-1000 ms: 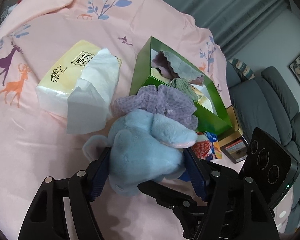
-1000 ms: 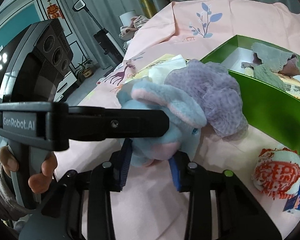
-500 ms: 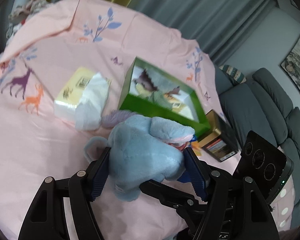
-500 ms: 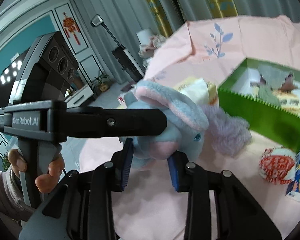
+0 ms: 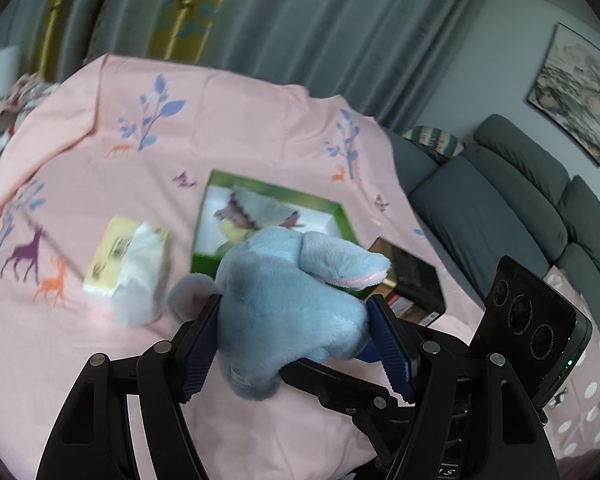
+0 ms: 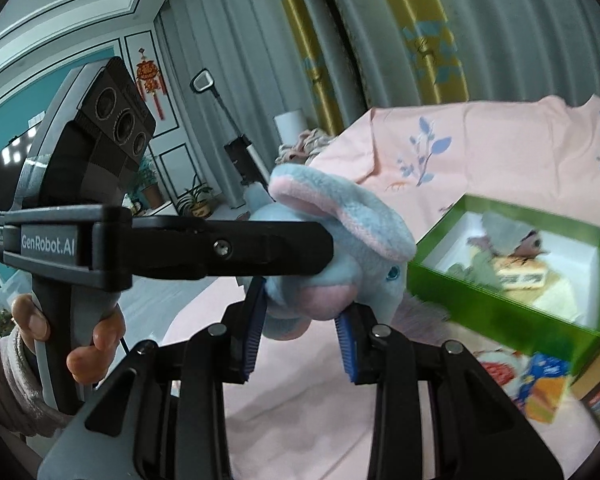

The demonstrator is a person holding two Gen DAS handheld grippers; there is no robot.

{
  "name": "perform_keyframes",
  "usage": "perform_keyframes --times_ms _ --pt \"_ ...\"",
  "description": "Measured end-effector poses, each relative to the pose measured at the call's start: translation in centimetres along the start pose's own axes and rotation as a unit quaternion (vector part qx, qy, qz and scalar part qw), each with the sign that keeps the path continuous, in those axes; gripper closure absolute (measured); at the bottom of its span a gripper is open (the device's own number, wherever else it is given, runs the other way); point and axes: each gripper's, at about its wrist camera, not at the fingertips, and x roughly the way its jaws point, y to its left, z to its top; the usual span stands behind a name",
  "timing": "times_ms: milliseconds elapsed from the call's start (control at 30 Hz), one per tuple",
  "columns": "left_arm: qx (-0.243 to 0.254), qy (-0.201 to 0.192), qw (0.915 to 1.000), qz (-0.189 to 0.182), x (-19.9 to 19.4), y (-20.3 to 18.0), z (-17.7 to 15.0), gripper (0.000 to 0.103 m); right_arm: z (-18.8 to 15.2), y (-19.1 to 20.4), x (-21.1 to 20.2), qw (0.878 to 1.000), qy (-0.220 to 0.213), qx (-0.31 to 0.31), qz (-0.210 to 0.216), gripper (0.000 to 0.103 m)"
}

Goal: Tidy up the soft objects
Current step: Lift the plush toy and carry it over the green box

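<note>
While both the left gripper (image 5: 294, 338) and right gripper (image 6: 302, 322) clamp the blue plush elephant (image 5: 288, 300) above the pink sheet (image 5: 260, 152), uneven pulling could tear it free short of the green box (image 6: 500, 300).

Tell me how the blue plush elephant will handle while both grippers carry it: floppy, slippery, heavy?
The plush elephant probably squashes: the left gripper pads sink into its body. Its ear droops over, so loose parts likely flop. The fuzzy pile should resist slipping against the right gripper, and it looks light.
</note>
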Motion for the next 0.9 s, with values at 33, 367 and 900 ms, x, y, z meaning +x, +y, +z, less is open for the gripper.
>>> perform_keyframes --times_ms 33,367,900 --pt "0.004 -0.001 1.0000 -0.003 0.1 -0.4 0.3 0.031 0.2 -0.2 -0.3 1.000 -0.003 -0.001 -0.004 0.071" --pt "0.037 -0.003 0.9990 -0.024 2.1 -4.5 3.6 0.031 2.3 -2.7 -3.7 0.998 -0.038 0.001 -0.043 0.071" --pt "0.042 0.013 0.9982 -0.041 6.1 -6.9 8.6 0.031 5.3 -7.1 -4.7 0.995 -0.059 0.013 -0.075 0.071"
